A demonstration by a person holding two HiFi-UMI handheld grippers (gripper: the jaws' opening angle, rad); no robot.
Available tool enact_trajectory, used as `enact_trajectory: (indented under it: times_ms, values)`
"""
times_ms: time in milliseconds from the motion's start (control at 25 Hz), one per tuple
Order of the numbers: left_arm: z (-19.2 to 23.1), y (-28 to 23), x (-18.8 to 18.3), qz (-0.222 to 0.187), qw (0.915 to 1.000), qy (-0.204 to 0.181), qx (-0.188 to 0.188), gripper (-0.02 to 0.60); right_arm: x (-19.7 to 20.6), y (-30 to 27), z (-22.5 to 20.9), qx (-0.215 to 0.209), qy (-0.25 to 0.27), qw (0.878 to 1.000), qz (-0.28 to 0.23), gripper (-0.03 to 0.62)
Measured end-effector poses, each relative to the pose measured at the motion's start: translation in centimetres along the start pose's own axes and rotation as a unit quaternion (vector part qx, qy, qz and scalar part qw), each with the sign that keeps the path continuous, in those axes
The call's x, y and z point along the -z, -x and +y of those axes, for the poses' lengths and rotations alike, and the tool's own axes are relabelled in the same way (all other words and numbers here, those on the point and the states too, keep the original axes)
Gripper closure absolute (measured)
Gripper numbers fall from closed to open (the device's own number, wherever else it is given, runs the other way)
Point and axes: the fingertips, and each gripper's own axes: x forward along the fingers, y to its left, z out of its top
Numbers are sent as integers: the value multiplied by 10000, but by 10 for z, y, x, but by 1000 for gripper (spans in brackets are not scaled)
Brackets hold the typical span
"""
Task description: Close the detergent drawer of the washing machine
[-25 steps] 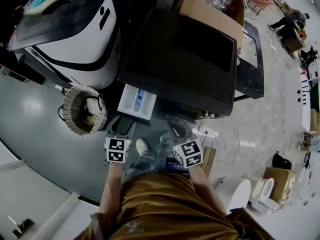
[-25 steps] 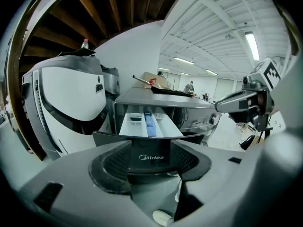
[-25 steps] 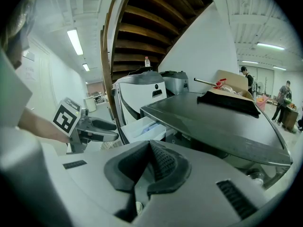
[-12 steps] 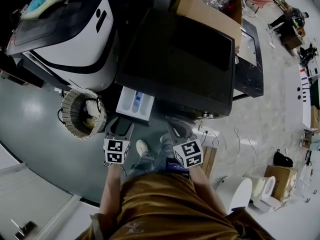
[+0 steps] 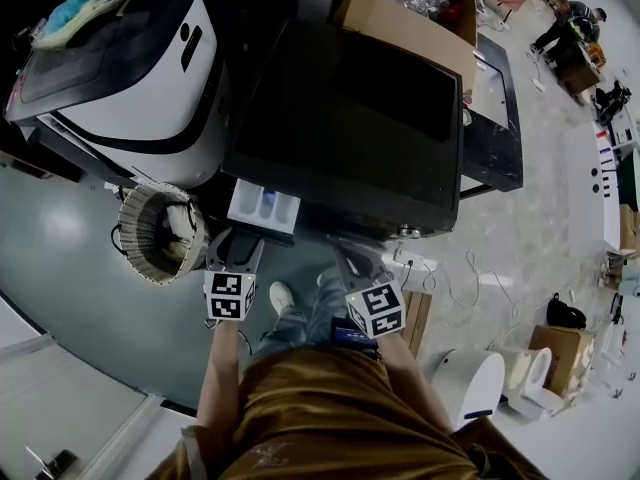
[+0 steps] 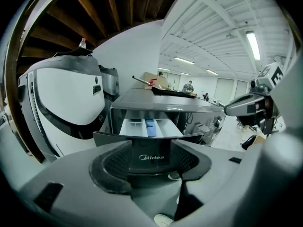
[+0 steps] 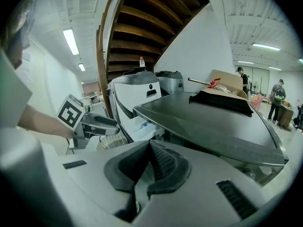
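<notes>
The dark washing machine (image 5: 345,118) stands in front of me with its white detergent drawer (image 5: 263,206) pulled partway out at its left front. In the left gripper view the drawer's grey front panel (image 6: 151,157) carries a Midea logo and sits right between the pads, with the white compartments (image 6: 149,126) behind it. My left gripper (image 5: 237,247) (image 6: 151,163) is open at that panel. My right gripper (image 5: 352,254) (image 7: 148,161) is shut on nothing, hanging in front of the machine to the right of the drawer (image 7: 141,125).
A large white appliance (image 5: 125,63) stands left of the washing machine, with a woven basket (image 5: 160,233) on the floor beside the drawer. A cardboard box (image 5: 410,18) lies behind the machine. Cables and a power strip (image 5: 415,263) trail on the floor at the right. My shoes (image 5: 285,295) are below the grippers.
The drawer sticks out less than a second ago, and the left gripper has moved forward with its front panel. The right gripper has hardly moved.
</notes>
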Motion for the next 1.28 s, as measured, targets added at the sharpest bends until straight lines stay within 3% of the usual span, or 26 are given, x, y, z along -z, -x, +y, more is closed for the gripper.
enact_trajectory:
  times_ms: [1280]
  values:
    - [10,-42,-31,-204,9998,49,30,322,3,-9,-48,222,-153,9994,207,582]
